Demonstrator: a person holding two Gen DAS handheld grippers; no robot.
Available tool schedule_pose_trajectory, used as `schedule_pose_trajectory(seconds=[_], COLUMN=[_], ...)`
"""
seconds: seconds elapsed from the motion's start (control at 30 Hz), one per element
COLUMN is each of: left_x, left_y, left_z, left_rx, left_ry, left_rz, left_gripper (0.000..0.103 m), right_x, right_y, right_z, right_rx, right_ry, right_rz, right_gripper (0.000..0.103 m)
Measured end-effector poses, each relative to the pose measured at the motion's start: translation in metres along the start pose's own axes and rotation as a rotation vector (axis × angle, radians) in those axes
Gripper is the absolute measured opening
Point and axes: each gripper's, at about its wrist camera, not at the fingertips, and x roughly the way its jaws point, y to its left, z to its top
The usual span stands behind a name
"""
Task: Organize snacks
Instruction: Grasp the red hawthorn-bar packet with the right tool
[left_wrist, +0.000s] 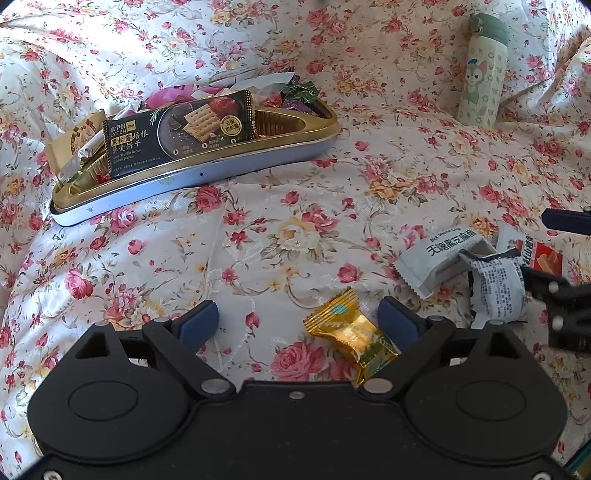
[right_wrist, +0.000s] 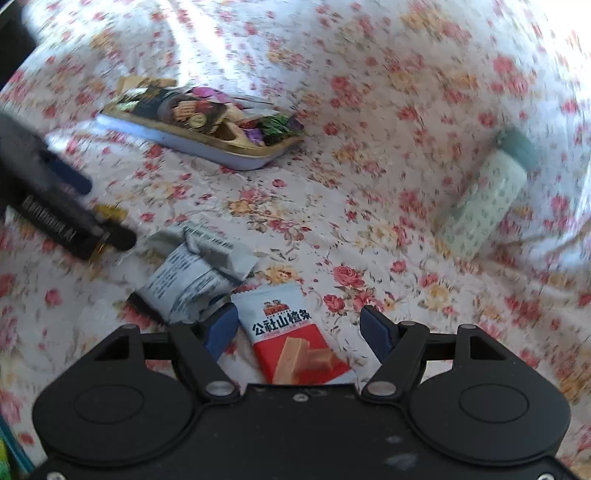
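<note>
Left wrist view first: upper left of the frame, the oval tin (left_wrist: 207, 173) sits on the floral cloth (left_wrist: 258, 236), gold rim, pale blue wall, and it's heaped. A black cracker packet (left_wrist: 181, 133) lies across the top, a tan packet (left_wrist: 70, 144) at the tin's left end, green and purple foil sweets (left_wrist: 301, 96) at the far end. Upper right, a pale green flask (left_wrist: 482, 72) stands upright. Down low, the left gripper (left_wrist: 297, 319) has its jaws spread wide, nothing clamped; the gold candy (left_wrist: 351, 332) lies on the cloth between them, close against the right-hand finger, well clear of the other. To the right, two grey wrappers (left_wrist: 443, 258) lie crumpled together, and the right gripper's black body (left_wrist: 565, 314) pokes in at the edge.

Over to the right wrist view, blurred: the tin (right_wrist: 221, 155) is upper left, still visibly piled with packets. The flask (right_wrist: 487, 206) shows tilted at right. The right gripper (right_wrist: 299, 326) stands partly open, gripping nothing; the red and white hawthorn packet (right_wrist: 291, 332) lies flat between its fingers, nearer the left one, whether touching I cannot tell. The grey wrappers (right_wrist: 192, 273) sit just up-left of it, with the left gripper (right_wrist: 55, 206) at the left edge.
</note>
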Motion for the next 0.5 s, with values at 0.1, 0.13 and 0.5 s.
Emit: schedule_pose_trajectory(seconds=[0.1,0.13,0.5], left_x=[0.0,0.0,-0.001], left_y=[0.0,0.0,-0.001], left_z=[0.0,0.0,-0.002], left_rx=[0.0,0.0,-0.001], left_ry=[-0.001,-0.003,-0.016], left_rz=[0.0,0.001,0.004], left_gripper=[0.096,0.096,0.096], right_x=[0.005,0.005,-0.019], right_y=[-0.014,-0.019,-0.021], right_z=[-0.001,-0.003,-0.016], right_rx=[0.123,0.159,0.282], right_ry=[0.026,0.031,0.062], right_rz=[0.018,0.028,0.036], right_gripper=[0.073,0.069,0.037])
